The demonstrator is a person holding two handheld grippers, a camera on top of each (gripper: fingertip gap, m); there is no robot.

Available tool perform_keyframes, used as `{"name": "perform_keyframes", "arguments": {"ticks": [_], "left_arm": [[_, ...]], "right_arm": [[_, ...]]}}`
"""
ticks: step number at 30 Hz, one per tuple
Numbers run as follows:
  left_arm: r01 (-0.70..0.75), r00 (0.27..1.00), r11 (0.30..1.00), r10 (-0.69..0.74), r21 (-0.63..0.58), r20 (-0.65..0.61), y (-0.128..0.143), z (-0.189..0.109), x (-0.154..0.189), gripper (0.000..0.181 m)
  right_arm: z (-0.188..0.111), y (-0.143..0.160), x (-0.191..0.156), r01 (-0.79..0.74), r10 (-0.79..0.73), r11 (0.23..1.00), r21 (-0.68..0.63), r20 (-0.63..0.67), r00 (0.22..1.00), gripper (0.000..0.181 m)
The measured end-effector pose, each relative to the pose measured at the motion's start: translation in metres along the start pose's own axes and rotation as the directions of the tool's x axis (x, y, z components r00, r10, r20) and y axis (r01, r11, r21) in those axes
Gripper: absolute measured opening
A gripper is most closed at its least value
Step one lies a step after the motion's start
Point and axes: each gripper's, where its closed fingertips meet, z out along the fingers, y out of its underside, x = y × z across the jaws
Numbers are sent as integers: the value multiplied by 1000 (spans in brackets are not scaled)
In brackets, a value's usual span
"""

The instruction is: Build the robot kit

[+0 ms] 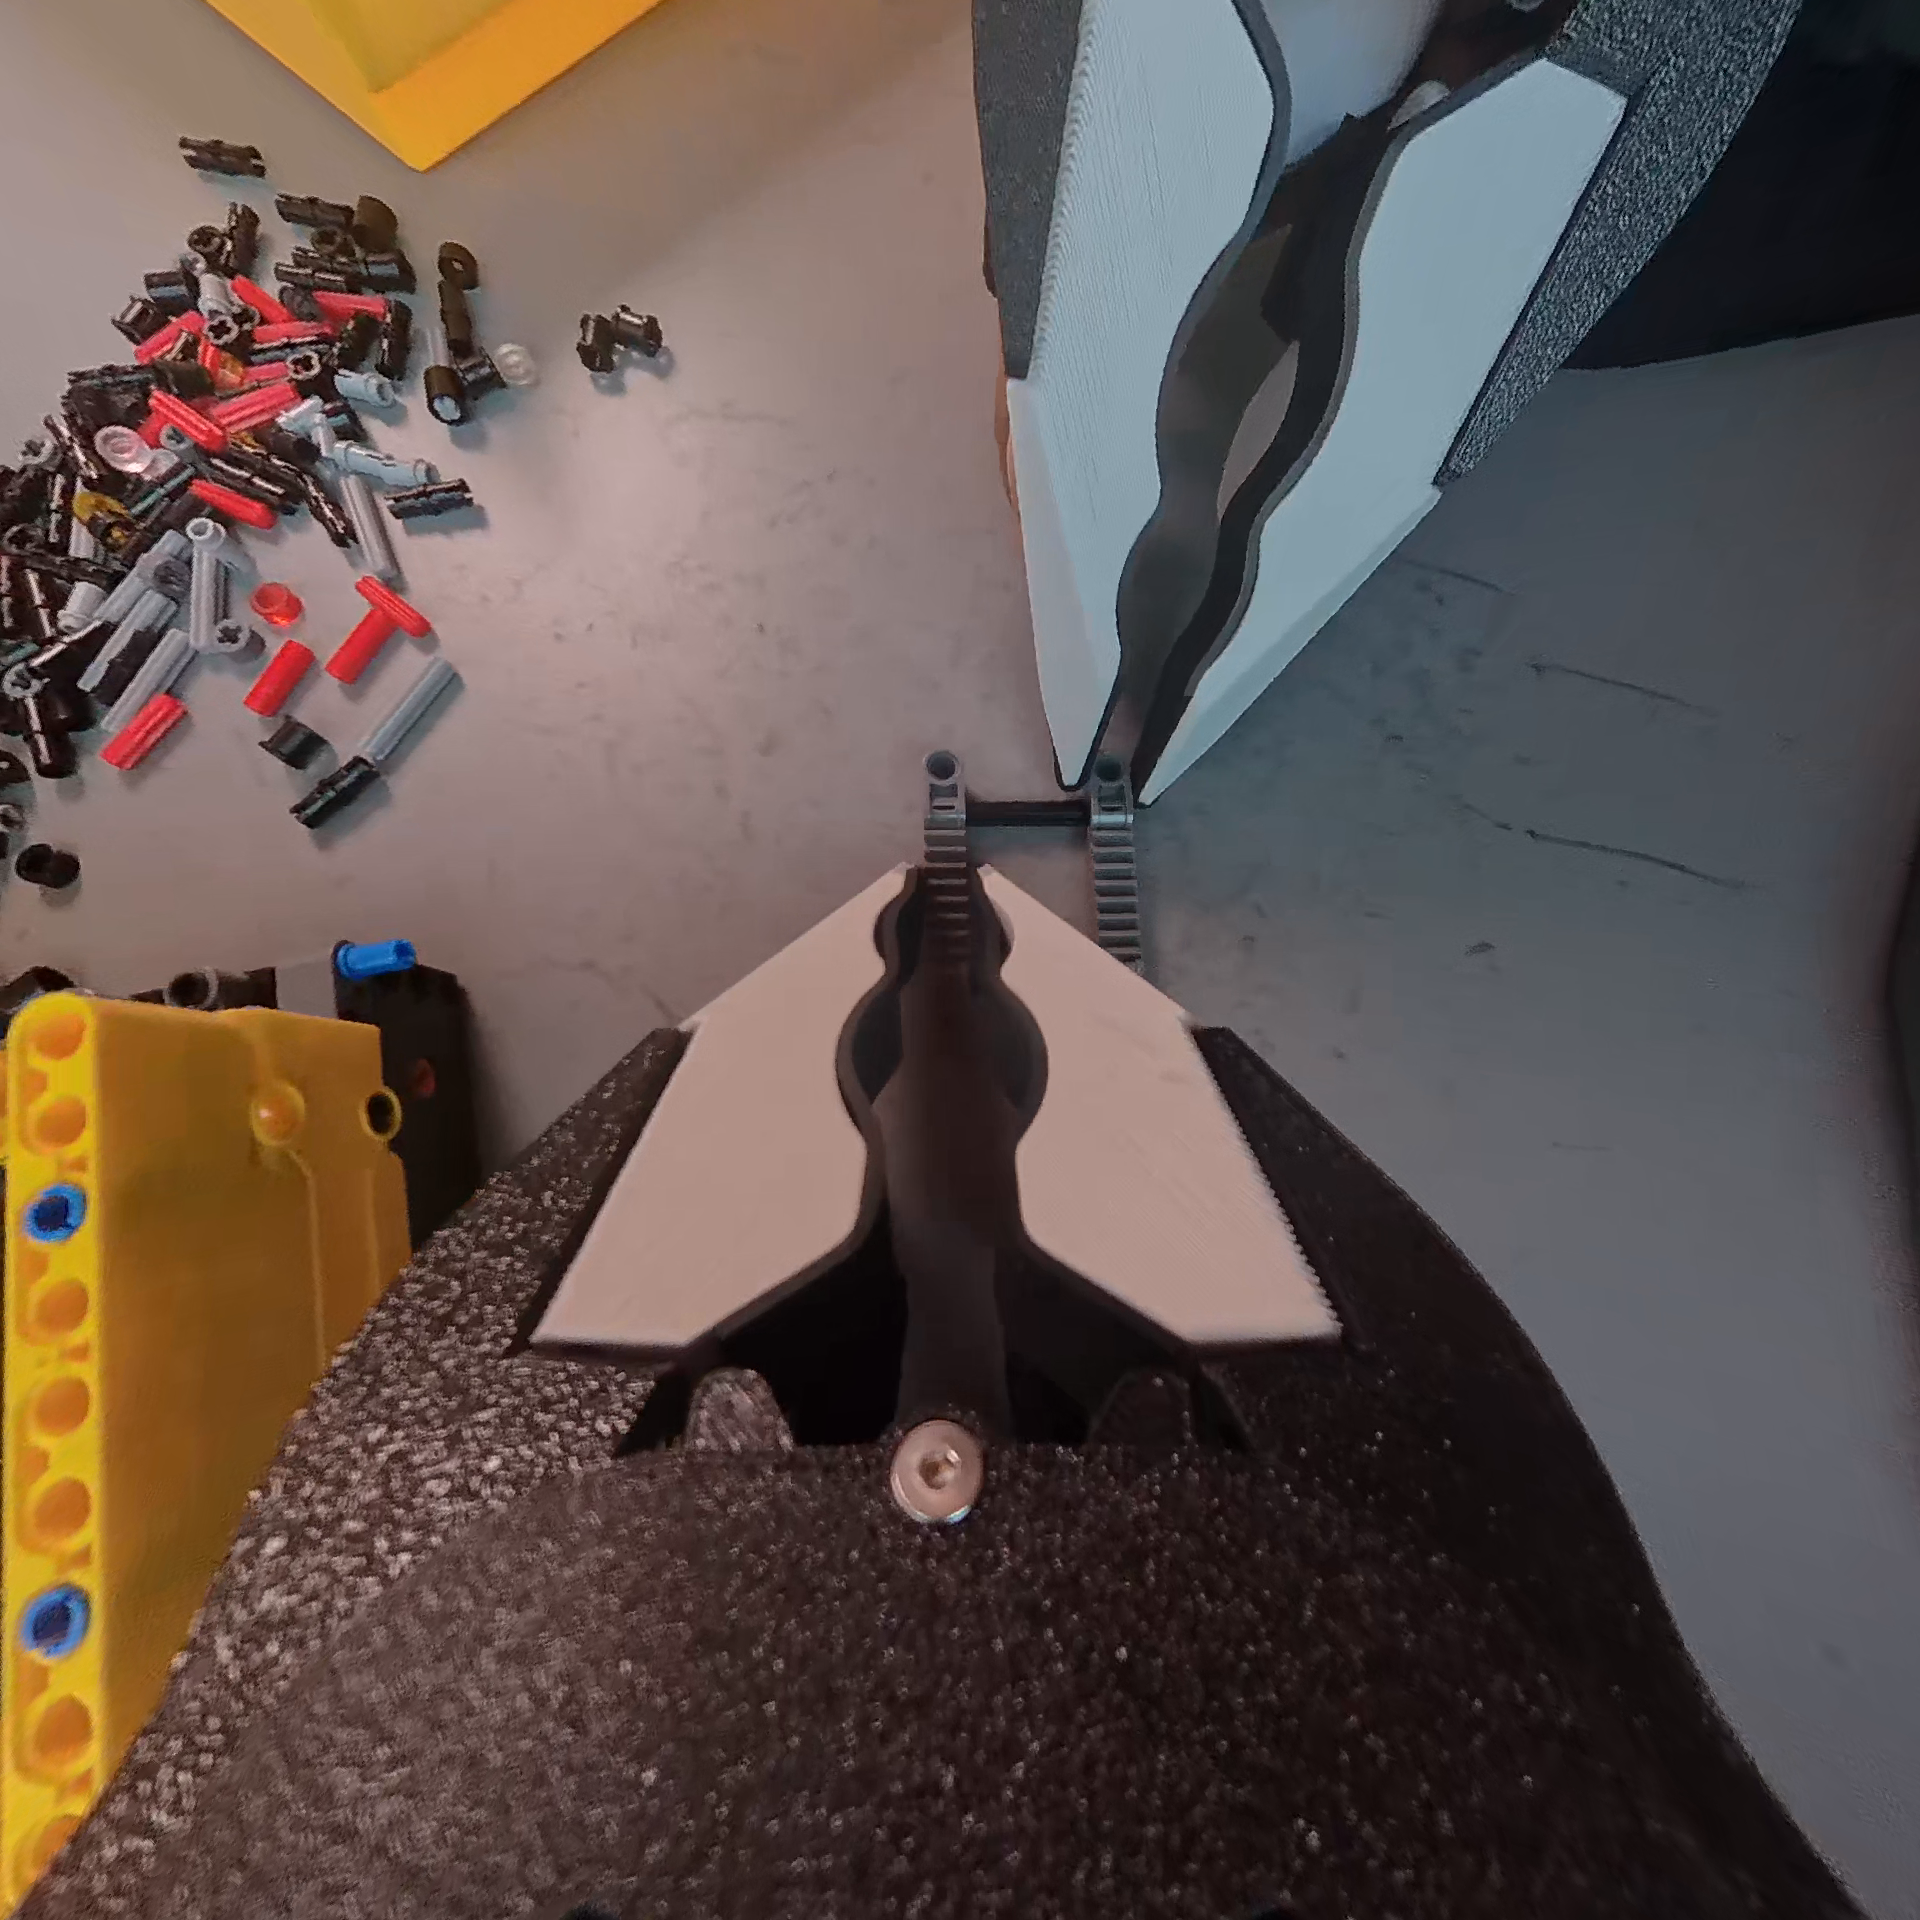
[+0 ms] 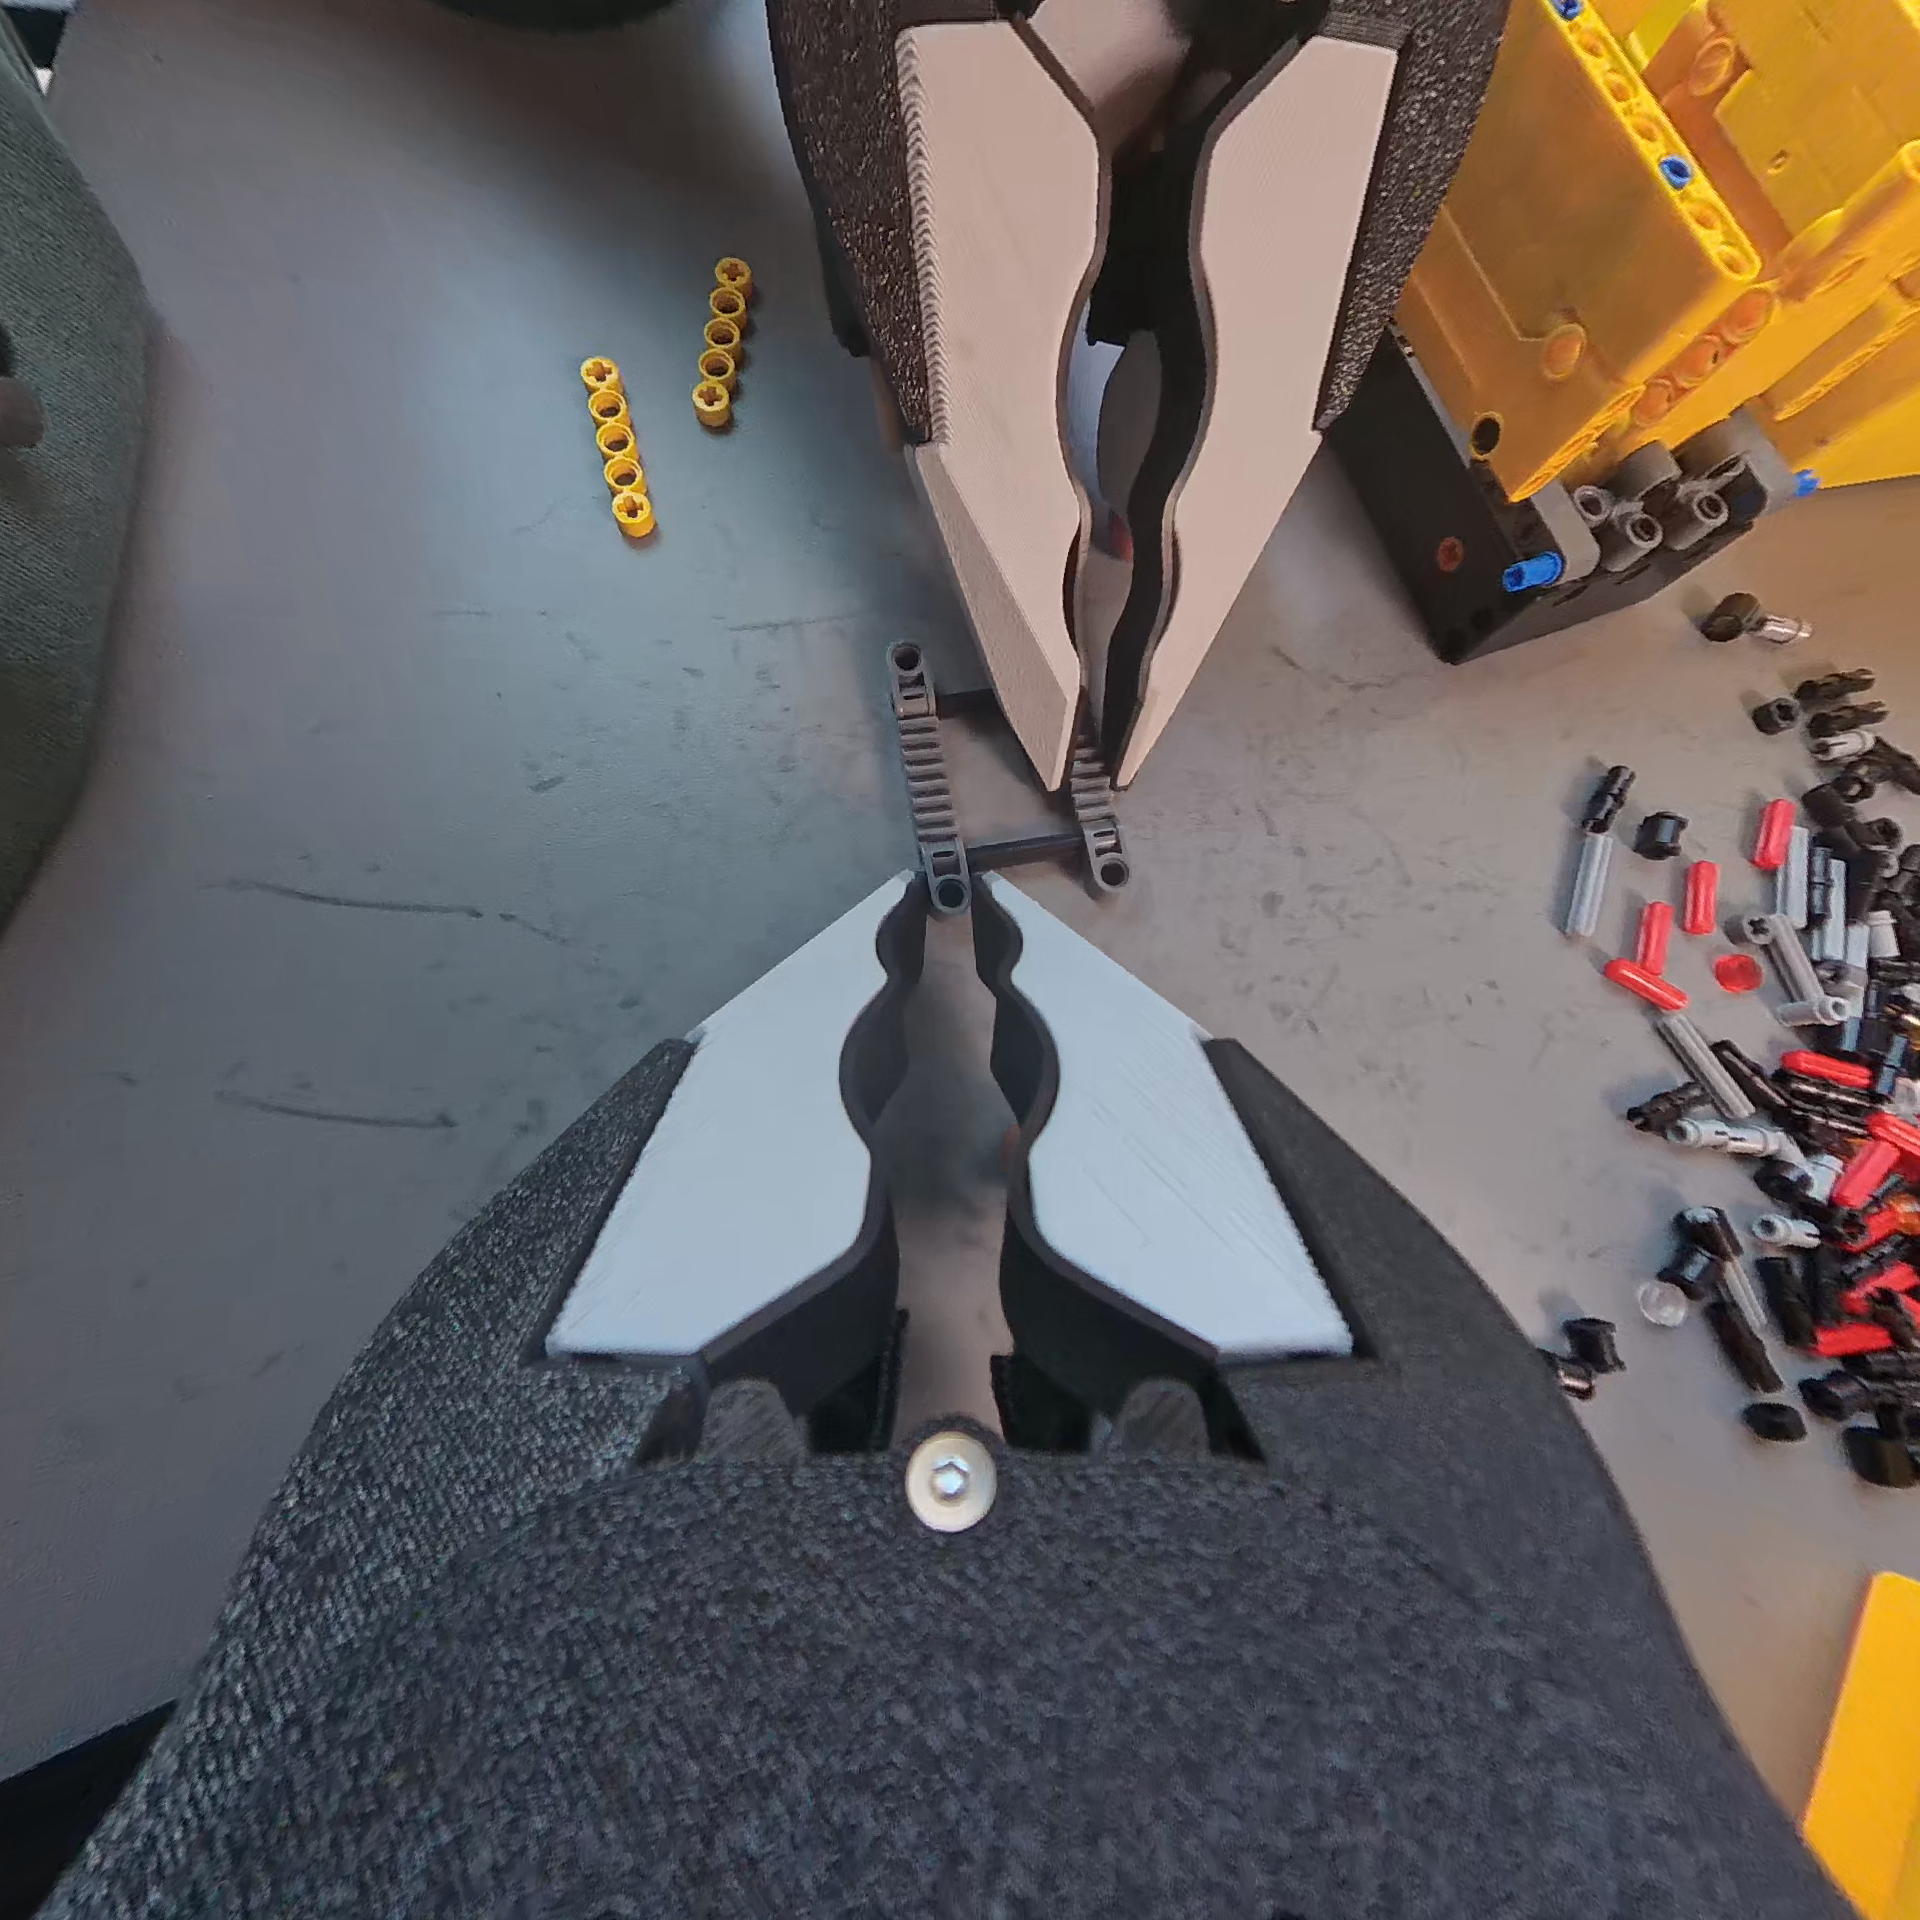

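Two grey toothed racks lie parallel just above the grey table, joined at one end by a thin black axle (image 1: 1023, 812) (image 2: 1023, 844). My left gripper (image 1: 945, 878) is shut on one rack (image 1: 943, 821), whose end sticks out past the fingertips. My right gripper (image 2: 948, 883) is shut on the end of the other rack (image 2: 920, 758). The grippers point at each other. The right gripper (image 1: 1110, 784) comes in from the upper right in the left wrist view. The left gripper (image 2: 1091, 774) comes from the top in the right wrist view, on its rack (image 2: 1099, 831).
A loose pile of small black, red and grey pins (image 1: 208, 468) (image 2: 1818, 1091) lies to one side. A yellow and black beam model (image 1: 156, 1299) (image 2: 1662, 260) stands close by. Two short yellow beams (image 2: 618, 447) lie apart. A yellow box (image 1: 447, 62) sits at the table edge. My left and right fingertips are right by each other.
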Motion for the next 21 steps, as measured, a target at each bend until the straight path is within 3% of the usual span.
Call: {"name": "perform_keyframes", "arguments": {"ticks": [10, 21], "left_arm": [[33, 999, 999, -33, -11, 4, 1, -1, 1, 7], [40, 999, 999, -39, -21, 11, 2, -2, 2, 6]], "right_arm": [[0, 0, 0, 1, -1, 1000, -13, -12, 1000, 8], [1, -1, 0, -134, 133, 991, -15, -28, 991, 7]]}}
